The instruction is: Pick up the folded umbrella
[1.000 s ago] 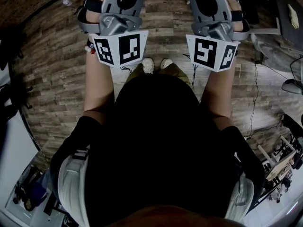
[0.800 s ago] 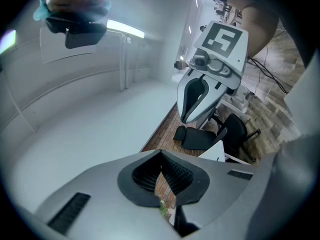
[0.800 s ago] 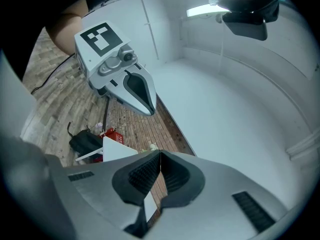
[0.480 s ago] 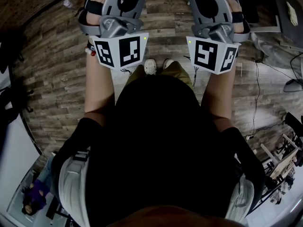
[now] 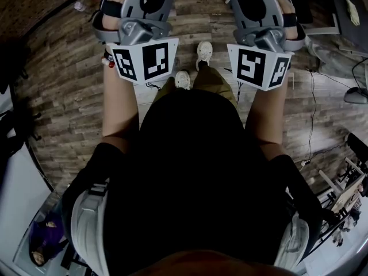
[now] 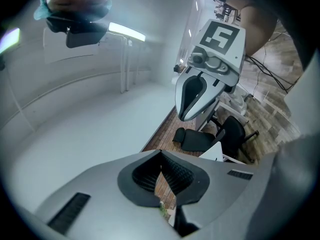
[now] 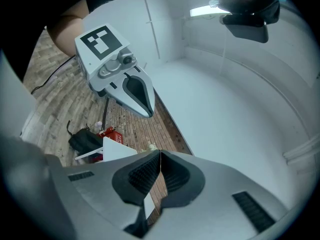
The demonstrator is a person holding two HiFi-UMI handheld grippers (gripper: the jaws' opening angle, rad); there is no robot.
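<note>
No folded umbrella shows in any view. In the head view both grippers are held out level in front of the person, over a wooden floor [image 5: 69,91]. The left gripper [image 5: 141,16] and the right gripper [image 5: 261,16] carry marker cubes, and their tips run off the top edge. In the left gripper view its jaws [image 6: 161,155] meet at the tips with nothing between them, and the right gripper [image 6: 192,96] hangs beside it. In the right gripper view those jaws [image 7: 160,154] are shut and empty too, with the left gripper [image 7: 135,91] alongside.
One white shoe [image 5: 204,50] is ahead of the other [image 5: 182,79]. A white wall [image 6: 90,114] stands ahead. A black office chair [image 6: 210,136] and a white table [image 6: 216,151] are near it. A red box [image 7: 107,134] and a black bag [image 7: 82,140] lie on the floor. Cables [image 5: 311,114] trail at the right.
The person's right foot has stepped forward and the floor has slid back under the view. Both grippers keep their pose and stay shut.
</note>
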